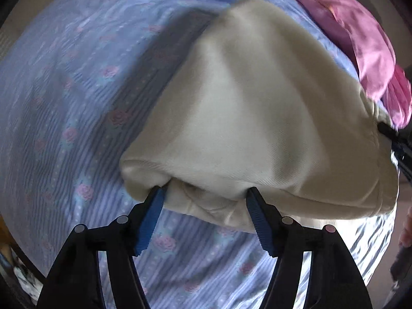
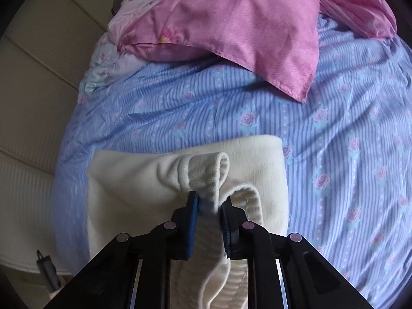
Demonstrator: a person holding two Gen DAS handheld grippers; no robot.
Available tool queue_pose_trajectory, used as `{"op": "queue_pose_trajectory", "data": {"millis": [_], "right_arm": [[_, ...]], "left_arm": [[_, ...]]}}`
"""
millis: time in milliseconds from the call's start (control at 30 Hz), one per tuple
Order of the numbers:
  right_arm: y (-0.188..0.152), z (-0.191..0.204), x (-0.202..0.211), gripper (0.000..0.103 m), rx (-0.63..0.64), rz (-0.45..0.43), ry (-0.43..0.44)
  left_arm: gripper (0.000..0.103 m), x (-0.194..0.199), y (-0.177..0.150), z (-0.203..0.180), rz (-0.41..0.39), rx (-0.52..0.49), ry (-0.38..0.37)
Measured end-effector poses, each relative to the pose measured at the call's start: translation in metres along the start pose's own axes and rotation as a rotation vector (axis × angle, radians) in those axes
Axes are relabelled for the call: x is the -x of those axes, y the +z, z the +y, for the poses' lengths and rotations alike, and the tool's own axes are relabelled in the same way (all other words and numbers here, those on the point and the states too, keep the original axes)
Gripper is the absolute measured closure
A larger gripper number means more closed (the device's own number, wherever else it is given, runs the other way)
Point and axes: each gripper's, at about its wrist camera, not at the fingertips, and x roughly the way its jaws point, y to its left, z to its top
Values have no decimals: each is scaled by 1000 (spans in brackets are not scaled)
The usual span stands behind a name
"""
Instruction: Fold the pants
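The cream fleece pants (image 1: 244,108) hang lifted above the blue striped bed cover (image 1: 64,103). My left gripper (image 1: 206,193) has its jaws wide apart, with the near edge of the pants draped over the two fingertips. The other gripper shows at the pants' far right edge (image 1: 394,136). In the right wrist view, my right gripper (image 2: 209,200) is shut on the ribbed waistband (image 2: 208,175) of the pants (image 2: 134,180), which bunches between the blue pads (image 2: 193,221).
A pink pillow (image 2: 244,25) and pink bedding (image 2: 360,2) lie at the far side of the bed cover (image 2: 334,154). Pale floral bedding (image 2: 108,61) is bunched at the left. A cream padded headboard (image 2: 33,82) stands beyond the left edge.
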Motion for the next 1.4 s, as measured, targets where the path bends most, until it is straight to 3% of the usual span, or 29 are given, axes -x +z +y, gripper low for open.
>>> {"op": "queue_pose_trajectory", "data": {"millis": [133, 167, 200, 300, 367, 500, 667, 833, 967, 1033, 1100, 1200, 1400], "right_arm": [[-2, 9, 2, 86, 53, -24, -35], [-3, 10, 5, 86, 55, -34, -42], [-2, 13, 8, 87, 64, -52, -51], [1, 28, 13, 87, 144, -96, -104], [4, 35, 16, 87, 182, -112, -116], [11, 23, 16, 87, 129, -95, -111], [10, 4, 18, 88, 63, -86, -154], [2, -10, 10, 87, 38, -51, -200], [-11, -6, 16, 83, 54, -50, -243], [-20, -8, 21, 79, 46, -46, -278], [-34, -16, 27, 75, 19, -28, -254], [-55, -24, 28, 70, 4, -2, -204], [-71, -34, 29, 70, -52, 38, -51]], "left_arm": [[46, 13, -11, 31, -57, 100, 100], [54, 12, -13, 35, -52, 92, 165], [55, 8, -14, 38, -29, 59, 223], [57, 8, -21, 39, 4, 21, 191], [57, 20, -25, 33, -38, 26, 145], [48, 31, -26, 15, -67, -29, 66], [48, 16, -15, 11, -42, -8, 78], [38, -9, -1, 10, -7, -17, 148], [33, -14, 2, 18, 0, 14, 154], [34, -10, 0, 20, -5, -13, 205], [36, -6, -6, 21, -7, -58, 275], [37, 5, -13, 22, 4, -97, 256], [37, 38, -20, 12, -70, -164, 233]]}}
